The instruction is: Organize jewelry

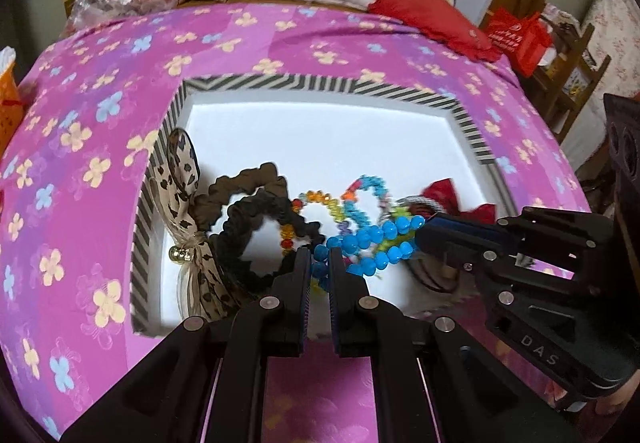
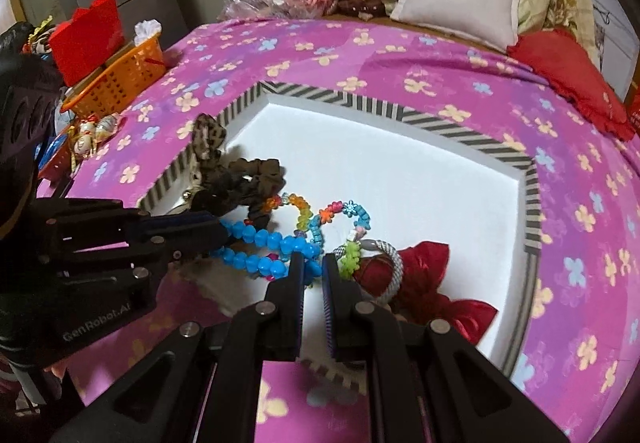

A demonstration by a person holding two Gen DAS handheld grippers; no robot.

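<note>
left tongs [image 1: 320, 259] clenched on the blue bead bracelet [image 1: 372, 239]; beads sit between the pads at the tips. right tongs [image 2: 311, 263] also clenched on the same blue bead bracelet [image 2: 264, 243], entering the left view from 3 o'clock. the bracelet is strung between the two sets of tongs, over the near edge of the white tray [image 1: 320, 139].

tray has a black-and-white striped rim and lies on a bed with a pink flowered cover [image 1: 100, 83].

tray contents, left wrist view:
- leopard-print bow [image 1: 188, 211] with a gold bell, at 9 o'clock against the rim.
- dark scrunchies [image 1: 248, 219], just beside the bow, toward centre.
- multicolour bead bracelet [image 1: 320, 203], touching the scrunchies and overlapping the blue one.
- red bow [image 1: 440, 195] at 3 o'clock, partly hidden by the right tongs.

right wrist view: grey-and-white cord ring [image 2: 388, 255] lies on the red bow [image 2: 432, 275], just right of the tips. orange basket [image 2: 120, 79] at 10 o'clock, off the tray.
</note>
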